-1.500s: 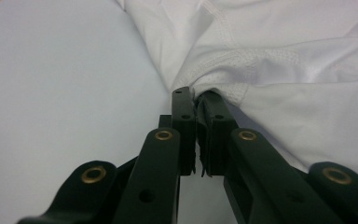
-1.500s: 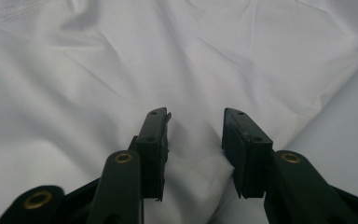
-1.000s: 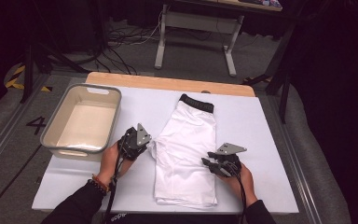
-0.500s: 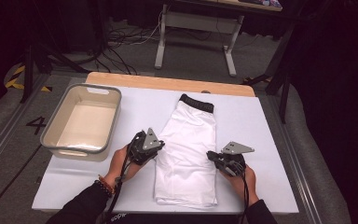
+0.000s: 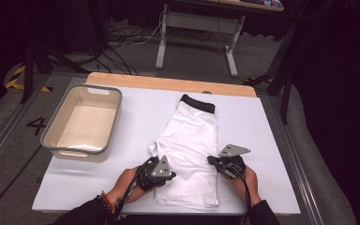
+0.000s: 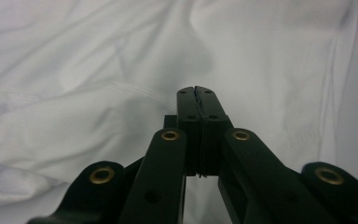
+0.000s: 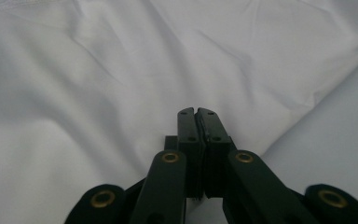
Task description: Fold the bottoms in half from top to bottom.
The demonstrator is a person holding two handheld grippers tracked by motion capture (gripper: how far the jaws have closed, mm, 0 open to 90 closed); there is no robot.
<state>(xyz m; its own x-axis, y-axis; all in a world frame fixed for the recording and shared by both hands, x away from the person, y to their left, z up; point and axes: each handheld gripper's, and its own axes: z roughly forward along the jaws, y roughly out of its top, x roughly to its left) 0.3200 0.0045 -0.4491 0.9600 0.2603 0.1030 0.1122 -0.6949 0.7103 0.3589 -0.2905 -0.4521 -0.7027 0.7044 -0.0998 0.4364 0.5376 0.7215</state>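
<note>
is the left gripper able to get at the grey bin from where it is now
Probably yes. The left gripper sits shut at the white shorts' near left edge, and only bare table lies between it and the grey bin.

shorts (image 5: pixel 187 140): white matt cloth | bin (image 5: pixel 56 149): grey smooth plastic

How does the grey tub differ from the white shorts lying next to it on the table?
The grey tub is a stiff, walled container standing upright; the white shorts are soft cloth lying flat and wrinkled. The tub sits alone at the table's left, while the shorts lie mid-table with the left gripper and right gripper at their near edges. Both rest on the white table.
</note>
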